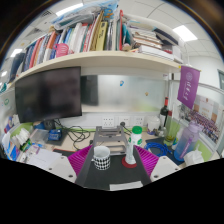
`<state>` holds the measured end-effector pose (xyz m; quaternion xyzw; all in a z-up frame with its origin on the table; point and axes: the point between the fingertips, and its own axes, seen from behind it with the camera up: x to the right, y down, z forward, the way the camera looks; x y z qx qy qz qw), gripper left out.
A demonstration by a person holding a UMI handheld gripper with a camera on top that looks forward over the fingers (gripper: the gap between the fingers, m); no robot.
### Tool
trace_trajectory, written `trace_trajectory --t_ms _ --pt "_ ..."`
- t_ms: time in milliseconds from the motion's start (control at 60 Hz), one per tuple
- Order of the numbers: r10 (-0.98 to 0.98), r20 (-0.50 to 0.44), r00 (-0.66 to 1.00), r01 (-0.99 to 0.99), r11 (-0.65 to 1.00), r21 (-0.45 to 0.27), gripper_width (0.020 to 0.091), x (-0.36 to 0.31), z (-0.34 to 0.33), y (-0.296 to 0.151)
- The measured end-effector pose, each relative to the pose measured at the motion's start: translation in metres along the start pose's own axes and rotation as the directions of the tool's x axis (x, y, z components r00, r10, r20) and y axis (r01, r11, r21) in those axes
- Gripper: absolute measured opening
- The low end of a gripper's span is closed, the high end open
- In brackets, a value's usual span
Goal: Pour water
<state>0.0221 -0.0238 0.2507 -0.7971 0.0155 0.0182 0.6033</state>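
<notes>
Bottle: a slim clear bottle (132, 146) with a green cap stands upright on the counter (112, 135), just ahead of the fingers and toward the right one; its contents cannot be made out.
Cup: a short cup (101, 157) with a black-and-white chequered pattern stands upright just left of the bottle, near it but apart; its inside is not visible.
Hand-held gripper: the hand-held gripper (113, 166) is spread wide and holds nothing; its magenta pads (79, 160) flank the cup and bottle, which stand on their own between and just beyond the fingertips.
Background: a dark monitor (48, 93) sits behind on the left, under a shelf (95, 58) packed with books.
Far right: a purple banner (188, 87) hangs beside the shelf.
</notes>
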Motion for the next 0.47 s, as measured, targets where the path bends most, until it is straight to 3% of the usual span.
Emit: trace_trajectory --t_ms 467 --pt "-0.017 0.027 0.999 0.018 0.999 -0.03 0.0795 -0.031 -0.006 0.006"
